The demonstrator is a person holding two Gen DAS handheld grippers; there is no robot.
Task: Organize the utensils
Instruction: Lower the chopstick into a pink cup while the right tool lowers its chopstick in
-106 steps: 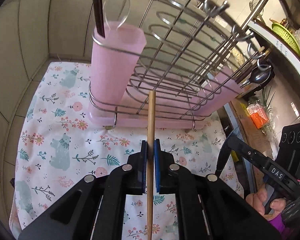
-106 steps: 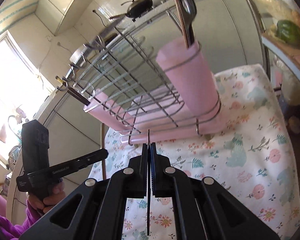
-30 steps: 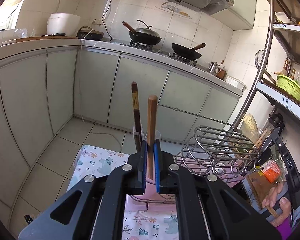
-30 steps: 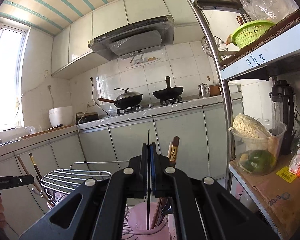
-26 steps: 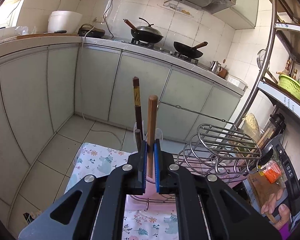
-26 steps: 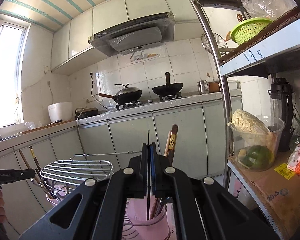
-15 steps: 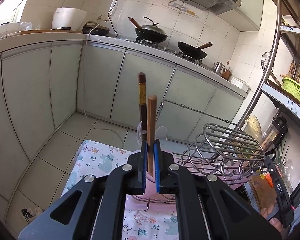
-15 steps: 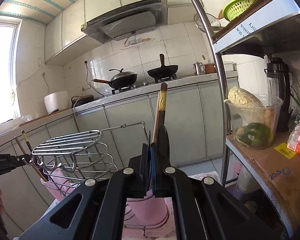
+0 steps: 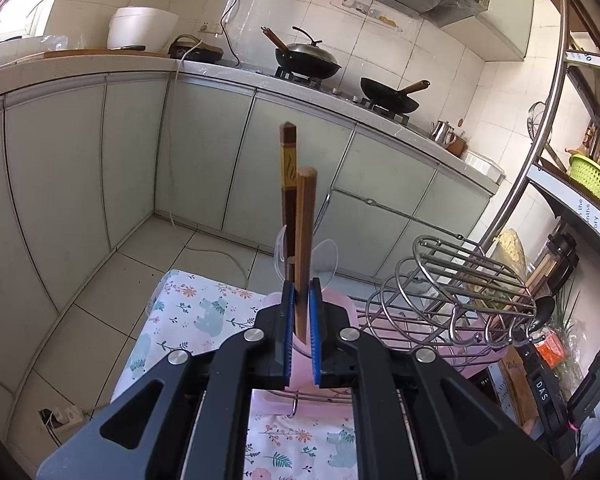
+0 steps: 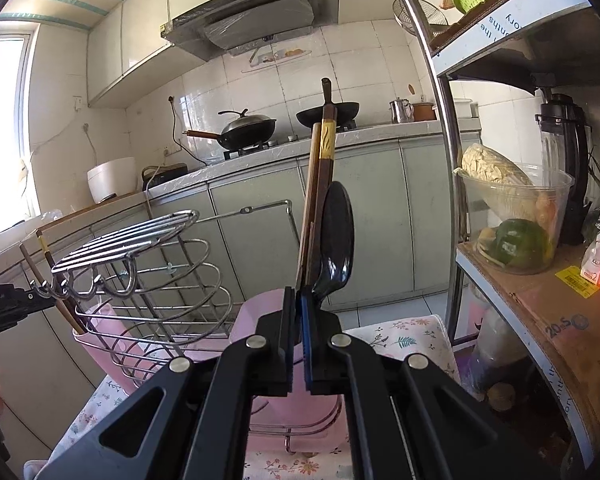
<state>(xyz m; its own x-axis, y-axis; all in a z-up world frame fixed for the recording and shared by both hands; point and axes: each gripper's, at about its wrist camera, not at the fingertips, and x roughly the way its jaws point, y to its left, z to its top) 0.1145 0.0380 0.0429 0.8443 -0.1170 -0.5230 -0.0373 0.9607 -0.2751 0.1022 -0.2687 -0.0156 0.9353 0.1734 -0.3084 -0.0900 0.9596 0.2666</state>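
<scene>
Wooden chopstick (image 9: 305, 240) upright betw. loosening left gripper (image 9: 301, 320) pads (tip down in pink cup (image 9: 332, 308)).

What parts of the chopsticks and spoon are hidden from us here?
- Left wrist view: the lower end of the light wooden chopstick is hidden by the left hand-held gripper and the pink cup.
- Right wrist view: the black spoon handle is hidden behind the right hand-held gripper.
- Both views: the cup's inside is blocked.
</scene>
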